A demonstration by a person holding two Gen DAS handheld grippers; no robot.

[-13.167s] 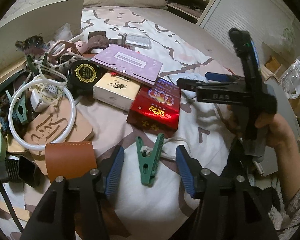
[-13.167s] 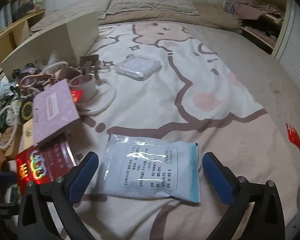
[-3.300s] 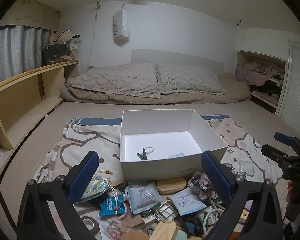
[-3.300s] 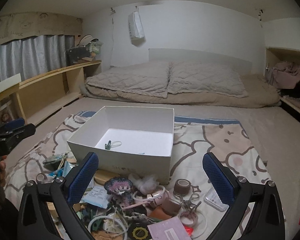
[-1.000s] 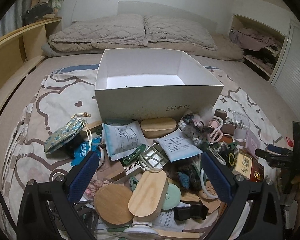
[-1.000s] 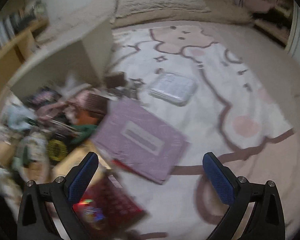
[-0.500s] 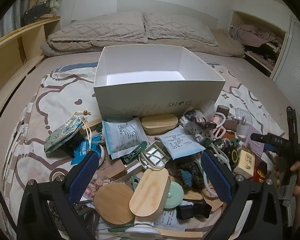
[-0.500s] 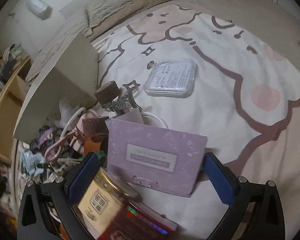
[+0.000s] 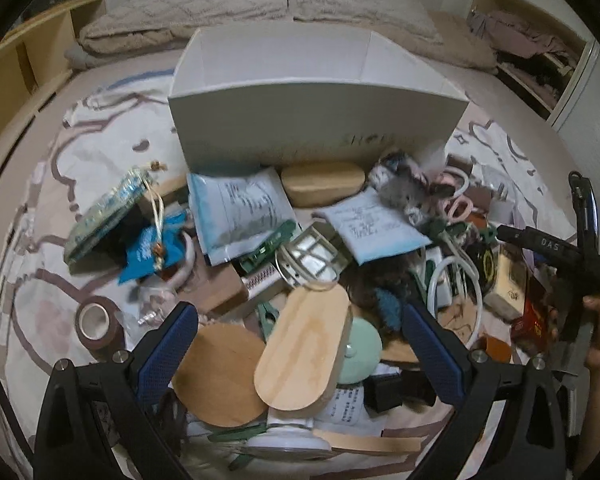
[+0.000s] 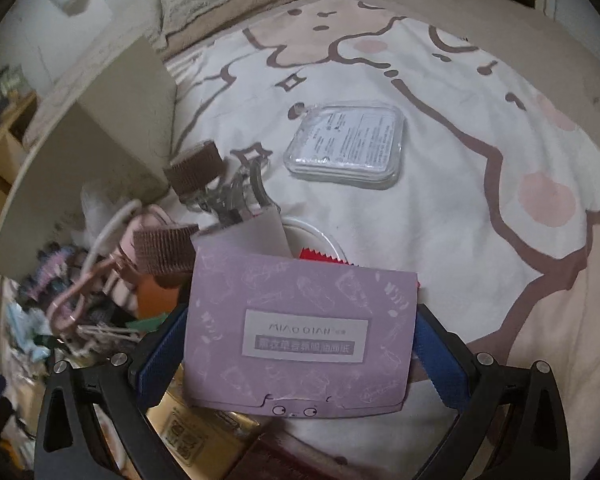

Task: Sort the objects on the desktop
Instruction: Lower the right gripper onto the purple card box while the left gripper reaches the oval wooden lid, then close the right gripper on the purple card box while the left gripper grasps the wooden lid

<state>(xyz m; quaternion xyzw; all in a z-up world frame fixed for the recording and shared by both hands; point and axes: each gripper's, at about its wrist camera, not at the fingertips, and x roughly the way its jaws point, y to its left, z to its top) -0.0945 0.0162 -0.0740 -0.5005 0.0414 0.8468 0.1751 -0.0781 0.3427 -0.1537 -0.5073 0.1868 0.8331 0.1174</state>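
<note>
Packet [image 10: 300, 336], lilac, flat and rectangular, with a pale printed label, lies between the blue ribbed pads [image 10: 440, 364] of the right tool [image 10: 296, 352]; the pads stand at its two short edges, contact cannot be confirmed. The packet rests on a gold box [image 10: 192, 436], just beside two brown corrugated rolls [image 10: 164, 252], with a clear plastic square case [image 10: 346, 146] well beyond it on the cartoon-print bedspread [image 10: 480, 240]. Left tool [image 9: 300, 348] is released, pads wide apart, above an oval wooden board [image 9: 304, 348] near the packet's pile. The white cardboard box [image 9: 312, 120] stands behind that pile.
</note>
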